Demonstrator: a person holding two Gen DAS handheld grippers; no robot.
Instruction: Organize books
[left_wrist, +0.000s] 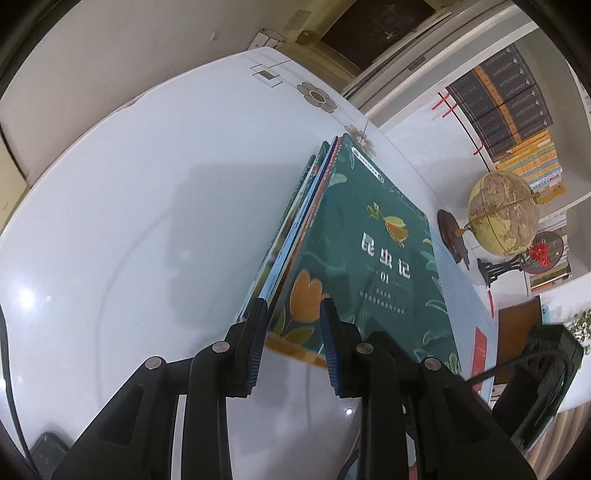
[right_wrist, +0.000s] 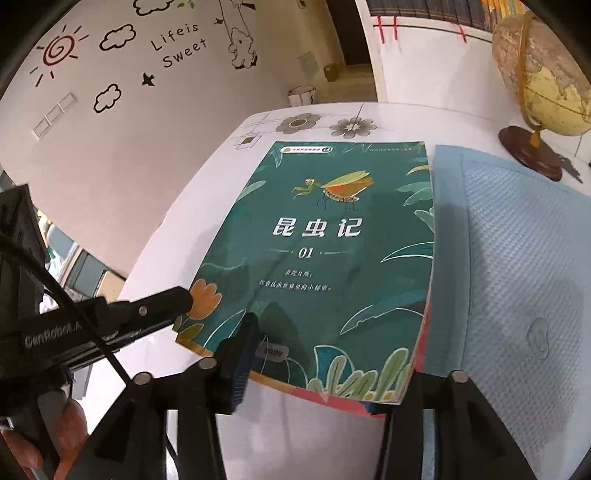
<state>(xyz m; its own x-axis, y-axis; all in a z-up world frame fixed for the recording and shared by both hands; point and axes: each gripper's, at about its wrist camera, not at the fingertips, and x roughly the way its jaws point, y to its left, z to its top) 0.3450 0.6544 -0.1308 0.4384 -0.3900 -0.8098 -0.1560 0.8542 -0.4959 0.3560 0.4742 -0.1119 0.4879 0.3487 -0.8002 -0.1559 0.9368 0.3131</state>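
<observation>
Books (left_wrist: 354, 251) lie stacked on the worktop (left_wrist: 129, 221); left tool (left_wrist: 291, 325) open astride the six-o'clock corner, right tool (right_wrist: 325, 354) open astride the edge. Squaring needs even, gentle pressure.

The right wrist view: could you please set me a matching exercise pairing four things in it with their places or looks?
Things:
1. green book
2. globe
3. blue mat
4. flower decals

Descriptions:
A. stands on a dark wooden base at the far right
B. printed just beyond the book's top edge
C. textured sheet lying right of the book
D. shows a mantis above white lettering

Pairs: 1-D, 2-A, 3-C, 4-B
</observation>
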